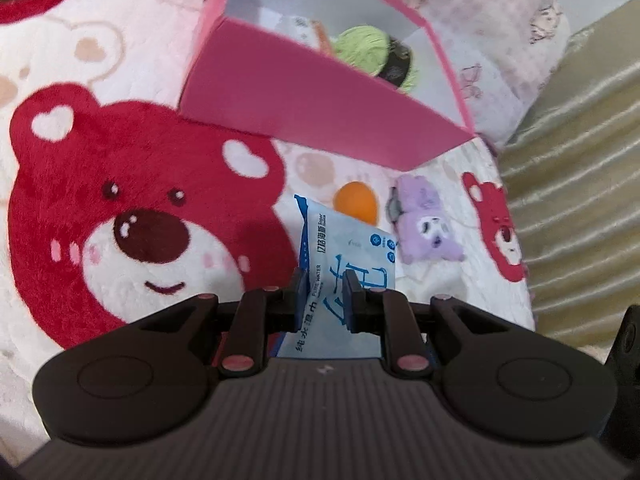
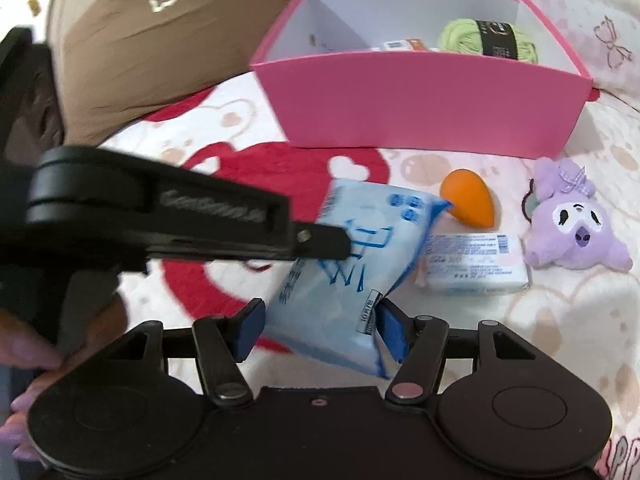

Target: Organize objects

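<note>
Left gripper (image 1: 324, 292) clamped tight on blue wet-wipe pack (image 1: 340, 264), pack lifted off the bear blanket (image 1: 120, 200). Right gripper (image 2: 318, 330) at a middling gap, pads (image 2: 392, 330) touching the pack's lower end. Pink box (image 2: 420, 100) behind holds green yarn (image 2: 488, 38). Orange egg (image 2: 470, 202), purple plush (image 2: 576, 220) and white packet (image 2: 474, 264) lie on blanket in front of box

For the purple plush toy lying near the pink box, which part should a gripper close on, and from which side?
Grip the purple plush toy across its rounded head, coming down from above. It lies flat on the blanket, face up and apart from the wipes pack and the orange egg-shaped sponge, so the top is unobstructed. The soft head should compress between the jaws; the bow and floppy limbs look likelier to slip.
</note>
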